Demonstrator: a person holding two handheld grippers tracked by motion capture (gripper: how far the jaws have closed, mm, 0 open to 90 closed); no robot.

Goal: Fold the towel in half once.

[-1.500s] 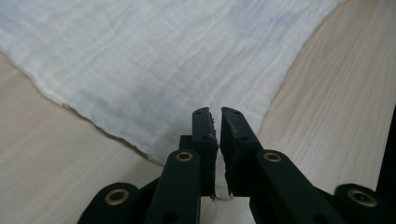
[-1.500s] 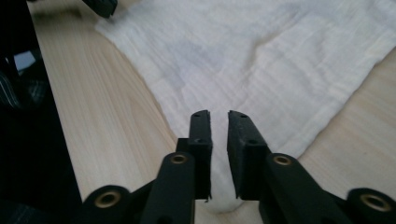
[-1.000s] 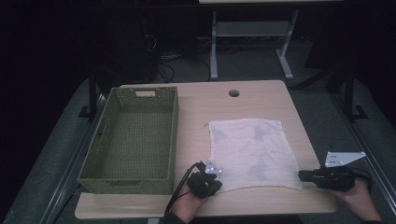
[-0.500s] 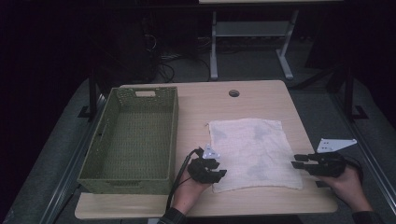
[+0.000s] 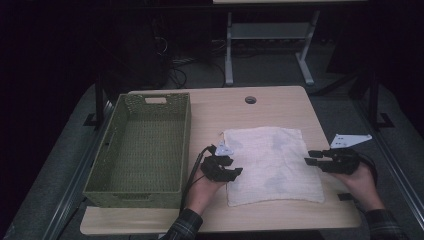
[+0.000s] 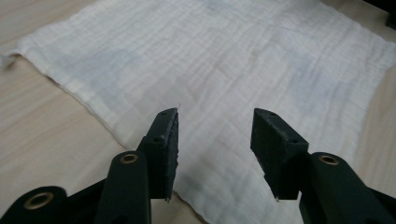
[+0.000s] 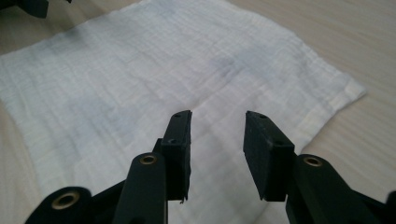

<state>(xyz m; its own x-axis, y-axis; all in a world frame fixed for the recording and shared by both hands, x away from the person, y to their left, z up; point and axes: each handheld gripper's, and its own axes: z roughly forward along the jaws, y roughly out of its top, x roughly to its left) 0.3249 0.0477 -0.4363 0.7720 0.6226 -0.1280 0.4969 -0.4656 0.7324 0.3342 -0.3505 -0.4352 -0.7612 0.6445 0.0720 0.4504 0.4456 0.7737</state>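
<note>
A white cloth (image 5: 270, 164) is spread flat at the centre right of the table (image 5: 280, 107), beside a green basket (image 5: 142, 145). The left gripper (image 6: 215, 140) and right gripper (image 7: 217, 140) are held parted and empty over its opposite edges. A grasp seems prepared; lowering and closing are needed next.

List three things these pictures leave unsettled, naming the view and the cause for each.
1. High view: whether the left gripper touches the white cloth; too small.
2. High view: the near inner wall of the green basket; hidden behind its own rim.
3. Right gripper view: how high the right gripper is above the cloth; the steep angle hides it.
</note>
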